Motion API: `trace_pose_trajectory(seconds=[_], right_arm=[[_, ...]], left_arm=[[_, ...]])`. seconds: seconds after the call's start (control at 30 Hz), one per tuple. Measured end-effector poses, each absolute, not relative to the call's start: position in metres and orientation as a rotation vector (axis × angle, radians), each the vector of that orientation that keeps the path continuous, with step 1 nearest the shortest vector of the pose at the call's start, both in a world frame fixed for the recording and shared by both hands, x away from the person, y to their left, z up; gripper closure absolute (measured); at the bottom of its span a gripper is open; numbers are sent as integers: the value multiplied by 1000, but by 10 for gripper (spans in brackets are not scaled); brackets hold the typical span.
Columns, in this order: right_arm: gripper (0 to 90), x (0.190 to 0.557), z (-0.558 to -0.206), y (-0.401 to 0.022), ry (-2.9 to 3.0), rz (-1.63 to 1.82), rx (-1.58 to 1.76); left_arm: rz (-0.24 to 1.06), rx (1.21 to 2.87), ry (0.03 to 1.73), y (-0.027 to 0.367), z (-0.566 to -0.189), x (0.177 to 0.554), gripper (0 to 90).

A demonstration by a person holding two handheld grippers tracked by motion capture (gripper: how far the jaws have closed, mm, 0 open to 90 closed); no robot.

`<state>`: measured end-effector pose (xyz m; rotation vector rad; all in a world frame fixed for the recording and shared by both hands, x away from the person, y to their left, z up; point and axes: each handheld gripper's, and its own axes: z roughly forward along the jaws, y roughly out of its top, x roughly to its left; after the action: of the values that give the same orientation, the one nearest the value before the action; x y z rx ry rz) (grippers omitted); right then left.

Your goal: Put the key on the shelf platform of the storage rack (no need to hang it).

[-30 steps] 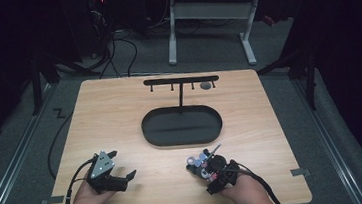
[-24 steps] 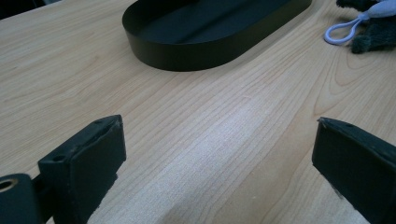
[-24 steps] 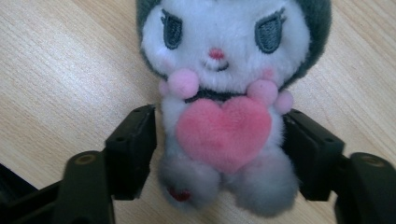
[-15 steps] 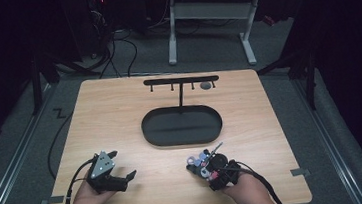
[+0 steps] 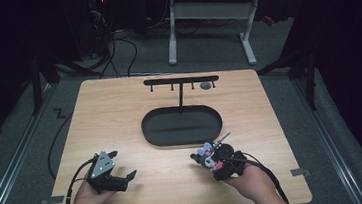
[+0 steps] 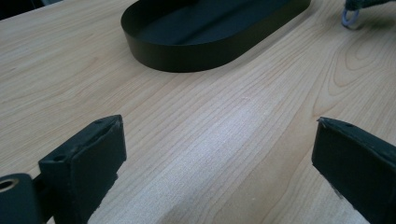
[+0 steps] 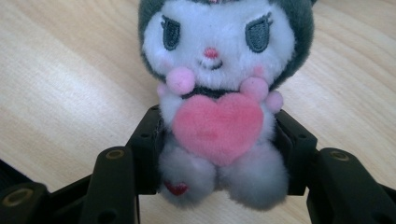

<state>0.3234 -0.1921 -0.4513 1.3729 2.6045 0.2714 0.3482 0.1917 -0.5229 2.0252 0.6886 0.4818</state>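
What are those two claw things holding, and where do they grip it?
The right gripper pinches a plush toy by its body sides. The left gripper is open, holding nothing.

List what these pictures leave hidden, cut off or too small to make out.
- Plush toy: right gripper view's top edge cuts off its head; jaws cover its sides.
- Small grey ring: left gripper view's top edge cuts off whatever it is attached to.
- Small round object by the black rack: high view, too small to identify.
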Motion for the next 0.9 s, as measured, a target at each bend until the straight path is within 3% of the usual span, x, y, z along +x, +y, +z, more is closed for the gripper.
trace_pose_trajectory(seconds=[0.47, 0.9], right_arm=[[463, 337, -435, -209, 2530, 306, 1445], [463, 356, -417, -217, 2482, 327, 1440]], left_arm=[[433, 1996, 683, 187, -525, 355, 48], [487, 2011, 637, 186, -522, 346, 63]])
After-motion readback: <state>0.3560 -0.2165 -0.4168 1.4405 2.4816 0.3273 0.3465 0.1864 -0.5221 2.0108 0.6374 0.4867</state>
